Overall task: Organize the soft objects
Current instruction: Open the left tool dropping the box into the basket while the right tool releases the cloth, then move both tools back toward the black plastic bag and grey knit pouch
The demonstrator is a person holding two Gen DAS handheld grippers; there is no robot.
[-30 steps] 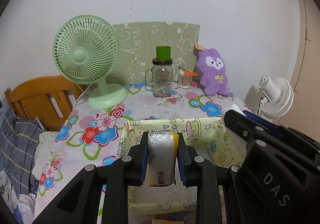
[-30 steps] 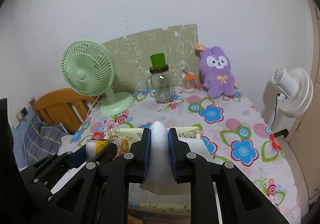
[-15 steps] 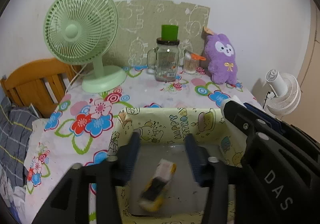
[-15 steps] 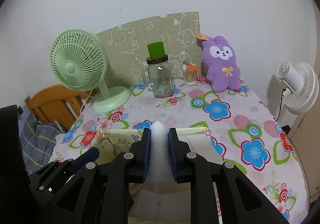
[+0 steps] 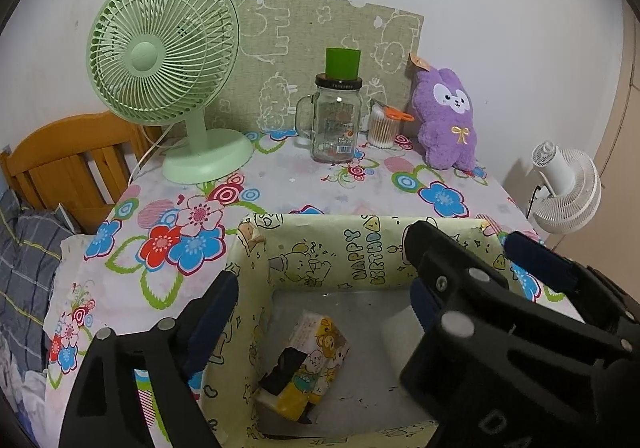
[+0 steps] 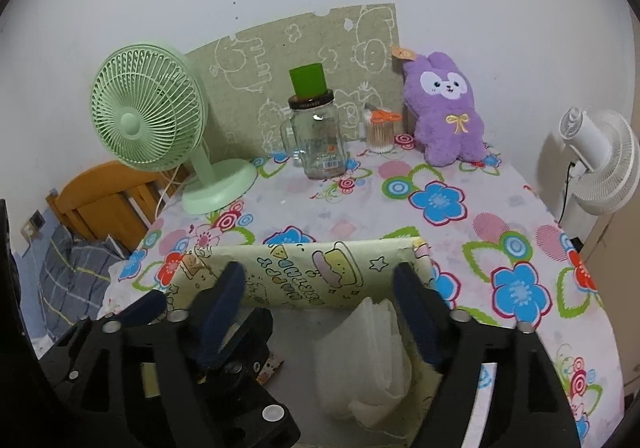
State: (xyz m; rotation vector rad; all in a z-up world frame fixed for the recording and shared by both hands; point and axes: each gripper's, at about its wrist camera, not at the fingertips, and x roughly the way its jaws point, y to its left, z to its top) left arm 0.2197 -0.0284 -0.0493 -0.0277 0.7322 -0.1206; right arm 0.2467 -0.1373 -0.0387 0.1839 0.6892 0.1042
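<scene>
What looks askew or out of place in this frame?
Only small things: the yellow tissue pack lies slanted on the box floor, and the white wipes pack leans against the box's right wall. Nothing spilled or damaged.

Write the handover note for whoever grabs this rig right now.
Left tool: open, empty, over the box.
Right tool: open, empty, over the same box.
Tissue pack: lying on the box floor.
White cloth: in the box, against its right wall.
Done: both are dropped in.
Left: probably the purple plush, upright at the back of the table; nothing else soft shows.
</scene>
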